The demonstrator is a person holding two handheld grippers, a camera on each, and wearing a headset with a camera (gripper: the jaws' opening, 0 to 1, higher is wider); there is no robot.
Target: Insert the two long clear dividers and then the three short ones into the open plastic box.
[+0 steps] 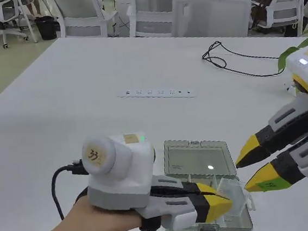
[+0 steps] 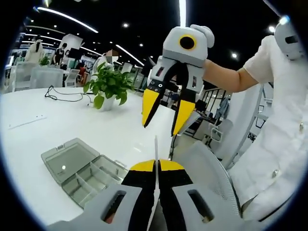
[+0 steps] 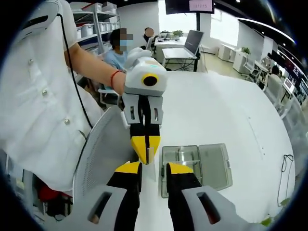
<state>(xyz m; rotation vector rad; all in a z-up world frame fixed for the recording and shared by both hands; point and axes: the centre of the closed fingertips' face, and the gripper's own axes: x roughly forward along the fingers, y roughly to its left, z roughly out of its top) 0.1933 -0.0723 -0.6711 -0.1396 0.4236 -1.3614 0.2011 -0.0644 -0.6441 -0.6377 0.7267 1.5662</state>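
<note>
The open clear plastic box [image 1: 230,227] lies on the white table with its lid [image 1: 199,160] folded back. In the left gripper view the box [image 2: 79,185] has clear dividers standing inside. My left gripper [image 1: 226,201] is shut on a thin clear divider [image 2: 155,149], held edge-on above the box's right side. My right gripper [image 1: 242,175] is open and points at the left one from the right. In the right gripper view the divider [image 3: 152,171] sticks out from the left gripper [image 3: 146,155] toward the gap of the right gripper [image 3: 154,166]. Whether they touch is unclear.
A white power strip [image 1: 157,93] lies mid-table, and a black cable [image 1: 230,61] loops at the far right beside a green plant [image 1: 292,52]. Office chairs [image 1: 210,14] line the far edge. The person's white-clad body [image 3: 43,96] is close behind the grippers.
</note>
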